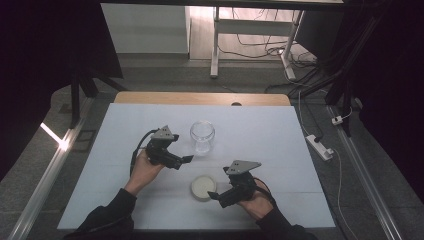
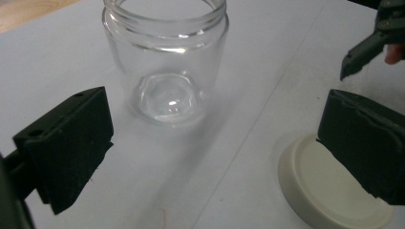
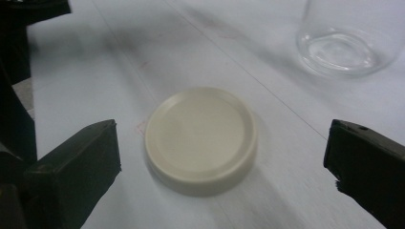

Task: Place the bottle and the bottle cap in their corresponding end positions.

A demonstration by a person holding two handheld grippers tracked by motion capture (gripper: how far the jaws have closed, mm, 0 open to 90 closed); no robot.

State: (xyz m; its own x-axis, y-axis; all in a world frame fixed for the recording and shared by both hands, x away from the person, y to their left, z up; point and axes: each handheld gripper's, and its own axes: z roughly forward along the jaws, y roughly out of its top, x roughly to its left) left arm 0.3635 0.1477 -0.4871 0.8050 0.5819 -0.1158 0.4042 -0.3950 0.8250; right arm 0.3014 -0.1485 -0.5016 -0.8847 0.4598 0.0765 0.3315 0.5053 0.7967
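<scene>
An empty clear glass jar (image 1: 202,136) stands upright without a lid near the middle of the white table. Its cream round lid (image 1: 203,187) lies flat closer to the person. My left gripper (image 1: 184,160) is held just left of the jar, open, and points at the jar (image 2: 165,62) a short way ahead, with the lid (image 2: 329,191) low on the right. My right gripper (image 1: 214,196) hovers just right of the lid, open. The lid (image 3: 200,136) lies ahead of its spread jaws, untouched. The jar's base (image 3: 346,47) shows at the upper right.
A white sheet (image 1: 260,135) covers the table, with a wooden edge (image 1: 200,98) at the far side. A power strip (image 1: 320,146) and cables lie on the floor to the right. A white desk frame (image 1: 215,45) stands beyond the table.
</scene>
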